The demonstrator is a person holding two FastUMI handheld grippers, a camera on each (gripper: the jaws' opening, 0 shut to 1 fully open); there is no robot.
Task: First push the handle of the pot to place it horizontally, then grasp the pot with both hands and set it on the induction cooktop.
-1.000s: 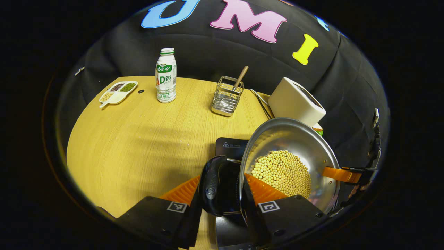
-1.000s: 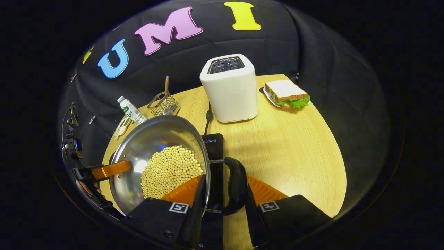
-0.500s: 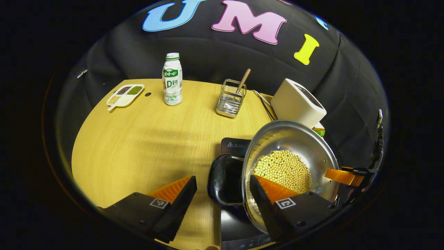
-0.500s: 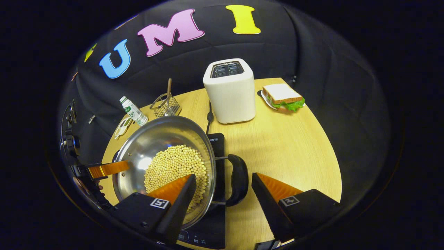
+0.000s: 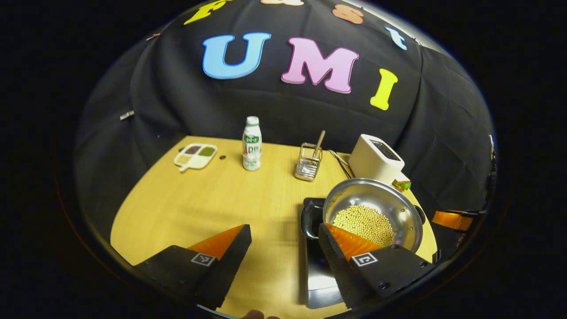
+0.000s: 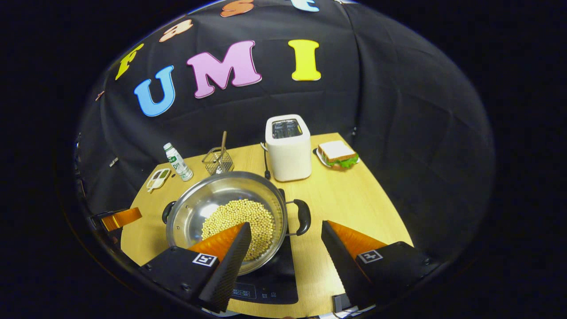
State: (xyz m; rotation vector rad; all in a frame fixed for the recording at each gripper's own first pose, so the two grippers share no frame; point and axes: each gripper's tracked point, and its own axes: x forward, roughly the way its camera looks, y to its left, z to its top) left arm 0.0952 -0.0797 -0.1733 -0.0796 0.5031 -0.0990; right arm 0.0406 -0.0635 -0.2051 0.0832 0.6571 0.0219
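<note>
The round stainless-steel pot (image 6: 226, 212), holding pale yellow beans, sits on the flat black induction cooktop (image 6: 270, 279) on the wooden bench (image 6: 354, 199); in the right gripper view the right gripper (image 6: 285, 254) is spread wide, holding nothing, with the pot ahead and to its left and the pot's black loop handle (image 6: 303, 216) just ahead between the fingers; in the left gripper view the left gripper (image 5: 283, 257) is likewise spread, the pot (image 5: 376, 199) ahead to its right.

Nothing legible on the bottle (image 5: 251, 144): label too small. Likewise the panel marks on the induction cooktop (image 6: 271, 283): blurred.
</note>
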